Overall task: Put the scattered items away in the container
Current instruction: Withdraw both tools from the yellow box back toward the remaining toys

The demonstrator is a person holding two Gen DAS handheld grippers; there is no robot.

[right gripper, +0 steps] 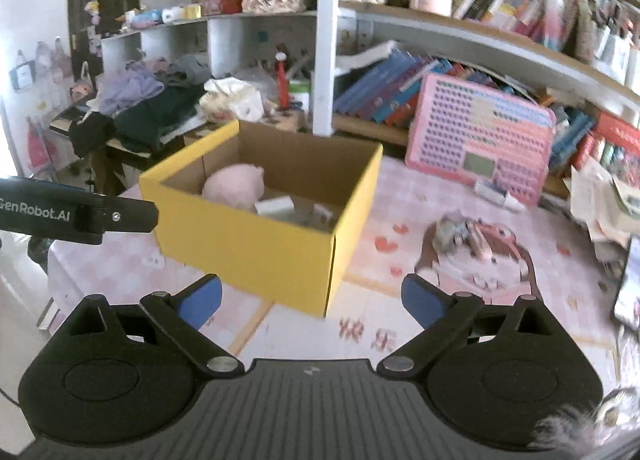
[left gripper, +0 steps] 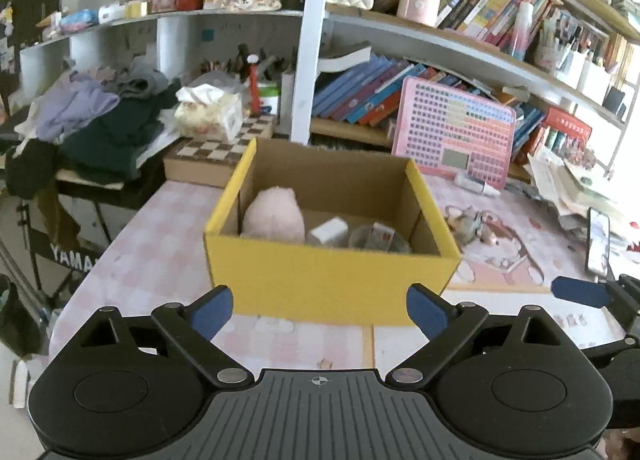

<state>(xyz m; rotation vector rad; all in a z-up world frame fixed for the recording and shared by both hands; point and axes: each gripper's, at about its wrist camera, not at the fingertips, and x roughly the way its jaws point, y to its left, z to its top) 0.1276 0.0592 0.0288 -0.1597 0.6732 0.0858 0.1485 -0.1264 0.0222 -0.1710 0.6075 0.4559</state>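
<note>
My left fingers are spread wide and hold nothing, just before the yellow box on the bench. My right fingers gape wide too, empty. In the box lie a pink plush and a white block. A small grey toy remains on the bench, right of the box.

matt cardboard box, fuzzy plush toy – soft
</note>
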